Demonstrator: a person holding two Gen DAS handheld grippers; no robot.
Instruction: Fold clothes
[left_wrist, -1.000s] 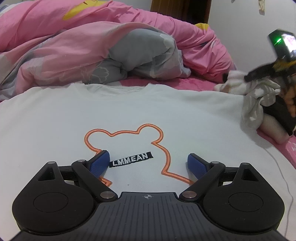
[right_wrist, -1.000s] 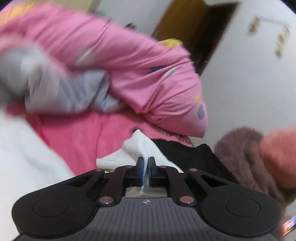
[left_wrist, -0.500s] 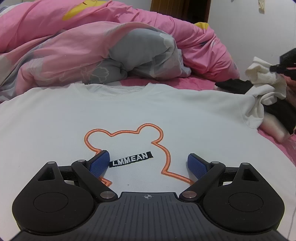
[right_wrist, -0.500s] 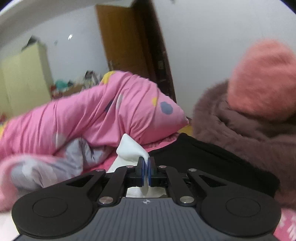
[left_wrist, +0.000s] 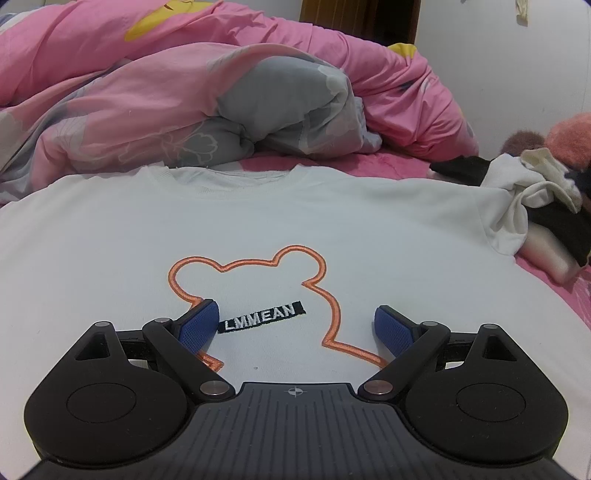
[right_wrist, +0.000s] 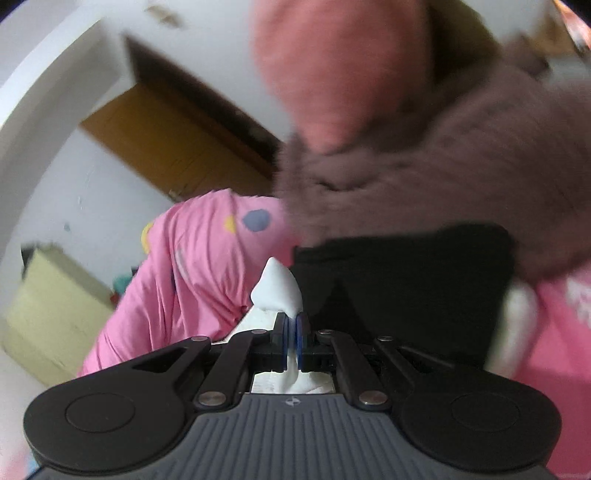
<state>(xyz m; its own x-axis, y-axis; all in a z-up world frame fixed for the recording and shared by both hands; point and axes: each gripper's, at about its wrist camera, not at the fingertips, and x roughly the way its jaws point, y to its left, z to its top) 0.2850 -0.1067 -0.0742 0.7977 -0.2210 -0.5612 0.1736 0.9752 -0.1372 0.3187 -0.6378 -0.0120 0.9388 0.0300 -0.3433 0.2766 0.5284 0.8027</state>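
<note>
A white T-shirt is spread face up on the pink bed sheet, its collar toward the far side and an orange bear outline with a black "LMMEAN" label on the chest. The left gripper is held low over the near chest area, angled downward, its blue pads set wide apart with nothing between them. At the far right, the shirt's sleeve is bunched and lifted. In the right wrist view, the right gripper is seen rolled sideways, its pads pinched on a fold of white sleeve fabric. A crumpled pink duvet is heaped behind the shirt.
</note>
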